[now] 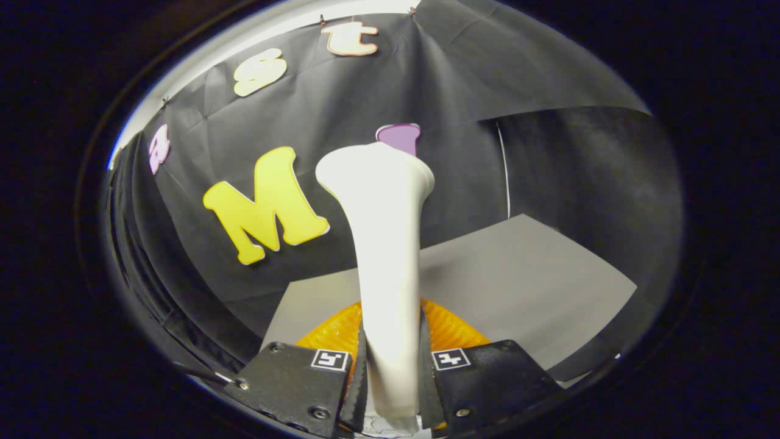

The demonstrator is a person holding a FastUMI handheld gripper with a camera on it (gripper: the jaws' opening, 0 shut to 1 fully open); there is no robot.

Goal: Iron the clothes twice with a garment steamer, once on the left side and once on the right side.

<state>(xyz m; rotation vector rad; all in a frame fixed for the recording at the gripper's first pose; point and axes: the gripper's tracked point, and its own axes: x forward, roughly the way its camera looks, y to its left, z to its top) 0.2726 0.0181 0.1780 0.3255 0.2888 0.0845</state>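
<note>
Between its 2 fingers, the tool (390,366) clamps the white garment steamer (384,244).

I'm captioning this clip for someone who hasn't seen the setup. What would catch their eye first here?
First, the white steamer, standing tall between the fingers of the hand-held gripper, which is shut on its handle; its flared head rises toward the black wall. Next, an orange ribbed thing peeks out just behind the fingers, on either side of the handle. Beyond that lies a plain grey surface.
</note>
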